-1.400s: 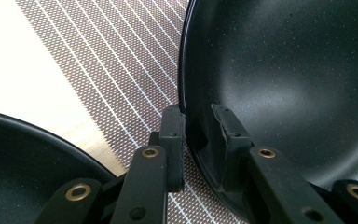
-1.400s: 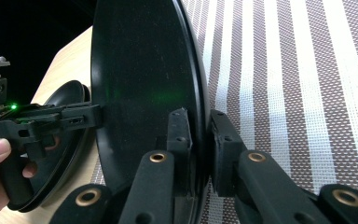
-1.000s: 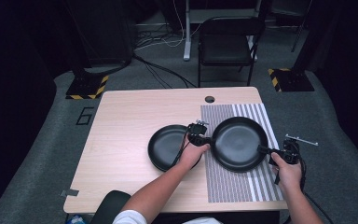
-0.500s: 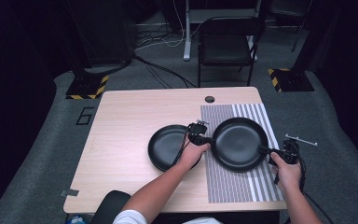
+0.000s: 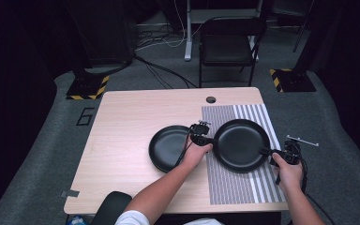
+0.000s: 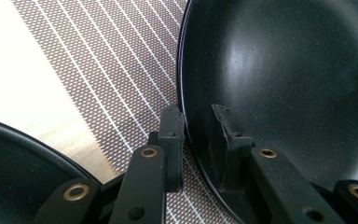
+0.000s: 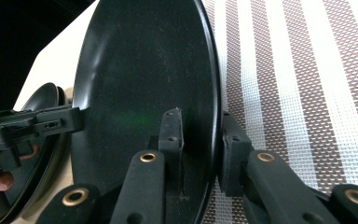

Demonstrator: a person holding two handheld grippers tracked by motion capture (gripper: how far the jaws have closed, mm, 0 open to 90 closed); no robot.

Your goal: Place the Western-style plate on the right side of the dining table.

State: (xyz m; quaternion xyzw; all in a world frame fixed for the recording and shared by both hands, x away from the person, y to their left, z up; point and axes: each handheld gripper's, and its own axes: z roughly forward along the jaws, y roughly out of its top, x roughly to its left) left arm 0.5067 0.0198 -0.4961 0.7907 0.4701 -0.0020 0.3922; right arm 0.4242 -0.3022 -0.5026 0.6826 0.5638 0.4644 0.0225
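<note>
Fingers [image 6: 223, 140] astride black plate [image 5: 241, 144] rim, both sides

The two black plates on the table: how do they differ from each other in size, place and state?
The right plate looks larger than the left plate. The right plate lies on the striped mat; the left plate lies on the bare wooden table. The left gripper and right gripper have their jaws astride the right plate's rim; nothing grips the left plate. Both are round, black and shallow.
</note>
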